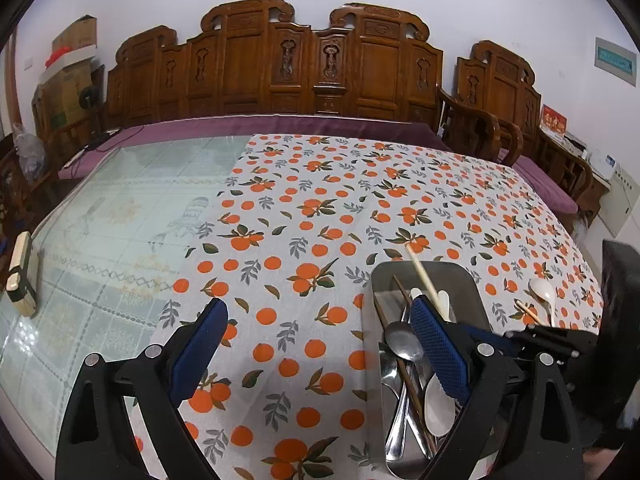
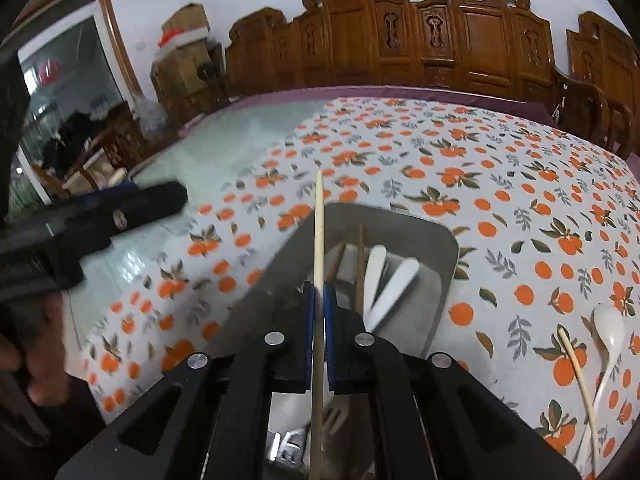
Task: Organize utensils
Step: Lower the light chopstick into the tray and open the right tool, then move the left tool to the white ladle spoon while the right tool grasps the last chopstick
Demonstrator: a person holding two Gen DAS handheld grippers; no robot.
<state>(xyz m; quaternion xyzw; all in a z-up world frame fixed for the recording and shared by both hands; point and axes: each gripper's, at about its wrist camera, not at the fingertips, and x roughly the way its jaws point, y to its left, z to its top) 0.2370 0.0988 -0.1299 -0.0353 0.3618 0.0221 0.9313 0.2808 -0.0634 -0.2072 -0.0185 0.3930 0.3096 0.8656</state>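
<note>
My right gripper [image 2: 319, 292] is shut on a pale wooden chopstick [image 2: 318, 232] and holds it over the steel tray [image 2: 436, 240]; the chopstick also shows in the left wrist view [image 1: 424, 274]. The tray [image 1: 464, 276] holds metal spoons [image 1: 402, 344], dark chopsticks [image 1: 400, 288] and white spoons [image 2: 394, 280]. My left gripper [image 1: 316, 312] is open and empty over the tablecloth, its right finger above the tray's left side. A white spoon [image 2: 608, 328] and a second pale chopstick [image 2: 578, 368] lie on the cloth right of the tray.
The orange-patterned tablecloth [image 1: 320, 200] covers the right part of a glass-topped table [image 1: 120, 208]. A wooden brush [image 1: 22, 276] lies at the table's left edge. A carved wooden bench [image 1: 280, 64] stands behind the table.
</note>
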